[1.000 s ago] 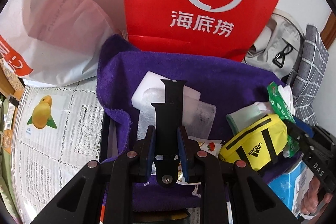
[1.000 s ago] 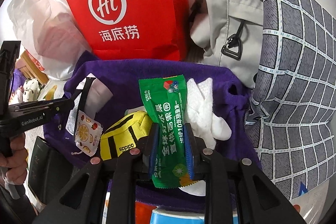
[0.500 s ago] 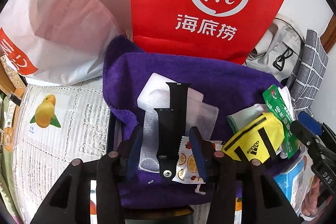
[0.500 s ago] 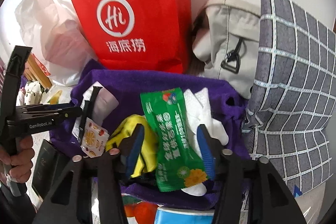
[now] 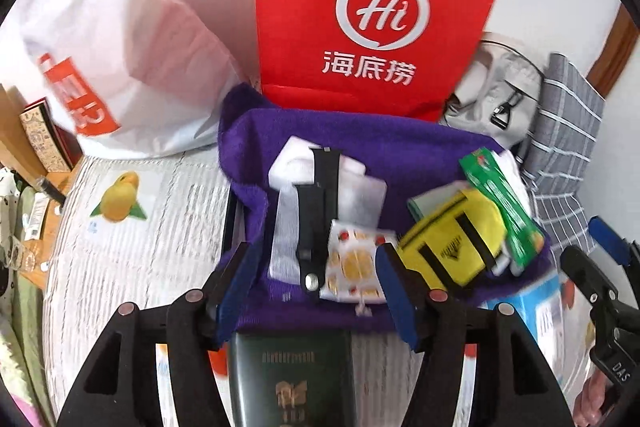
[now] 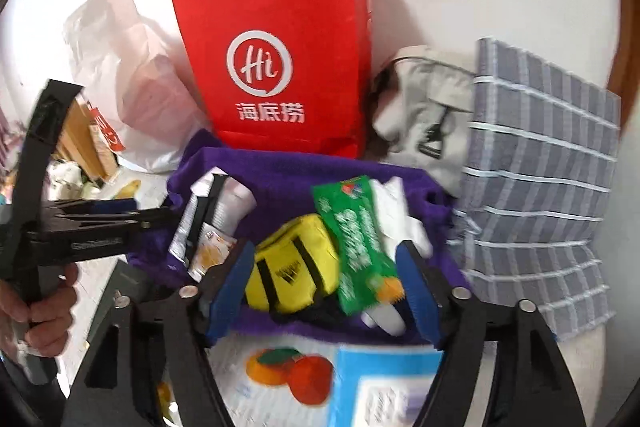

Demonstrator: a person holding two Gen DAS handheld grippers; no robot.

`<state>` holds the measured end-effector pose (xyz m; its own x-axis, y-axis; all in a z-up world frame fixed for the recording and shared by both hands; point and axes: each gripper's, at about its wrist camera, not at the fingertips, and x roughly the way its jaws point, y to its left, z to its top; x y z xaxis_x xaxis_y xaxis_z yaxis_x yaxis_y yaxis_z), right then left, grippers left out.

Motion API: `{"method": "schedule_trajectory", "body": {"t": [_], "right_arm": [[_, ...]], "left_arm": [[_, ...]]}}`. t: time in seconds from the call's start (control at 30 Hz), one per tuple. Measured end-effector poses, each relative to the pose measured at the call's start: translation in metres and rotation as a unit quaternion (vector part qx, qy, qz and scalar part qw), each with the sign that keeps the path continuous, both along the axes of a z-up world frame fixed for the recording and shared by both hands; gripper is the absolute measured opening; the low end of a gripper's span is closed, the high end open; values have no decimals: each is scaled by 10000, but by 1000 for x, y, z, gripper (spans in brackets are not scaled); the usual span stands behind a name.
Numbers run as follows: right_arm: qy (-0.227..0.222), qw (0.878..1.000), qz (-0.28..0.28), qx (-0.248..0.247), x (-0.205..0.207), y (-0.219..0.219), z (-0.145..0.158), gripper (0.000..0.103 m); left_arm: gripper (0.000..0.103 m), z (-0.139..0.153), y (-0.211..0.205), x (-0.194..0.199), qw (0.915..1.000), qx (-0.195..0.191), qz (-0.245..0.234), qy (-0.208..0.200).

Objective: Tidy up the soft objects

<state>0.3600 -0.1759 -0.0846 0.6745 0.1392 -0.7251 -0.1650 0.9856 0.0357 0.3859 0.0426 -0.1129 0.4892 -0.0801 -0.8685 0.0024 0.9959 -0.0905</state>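
Left gripper [image 5: 316, 275] angled down above black strap [image 5: 318, 203], opening, right gripper [image 6: 324, 291] above green packet [image 6: 352, 243], opening

The far red paper bag [image 5: 372, 7] reads "Hi" over "海底捞", and the right tongs' black handle [image 5: 618, 371] reads "DAS".

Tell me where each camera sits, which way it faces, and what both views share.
Left wrist: on the left gripper, facing down over its opening fingers at the black watch strap on the purple towel; right gripper at the right edge.
Right wrist: on the right gripper, fingers opening, facing down at the green packet and yellow pouch; left gripper and hand at left.
Shared: towel, strap, pouch, packet, red paper bag.
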Motion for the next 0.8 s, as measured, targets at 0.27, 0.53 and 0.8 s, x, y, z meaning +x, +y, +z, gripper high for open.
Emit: {"method": "schedule_trajectory", "body": {"t": [0.27,0.53,0.8], "right_arm": [[111,9981,-407,445,-74,-23,27,82],[-88,9982,-588,-8,-169,-24,46,96],[-40,9970,-768,-62,-239,-27,53,103]], "left_arm": [[70,52,-9,-79,9995,6,-62,-314],[86,98,-24,-179,9961,251,-125,-839],[95,107,-38,-249,9947,233,-210,-976]]}}
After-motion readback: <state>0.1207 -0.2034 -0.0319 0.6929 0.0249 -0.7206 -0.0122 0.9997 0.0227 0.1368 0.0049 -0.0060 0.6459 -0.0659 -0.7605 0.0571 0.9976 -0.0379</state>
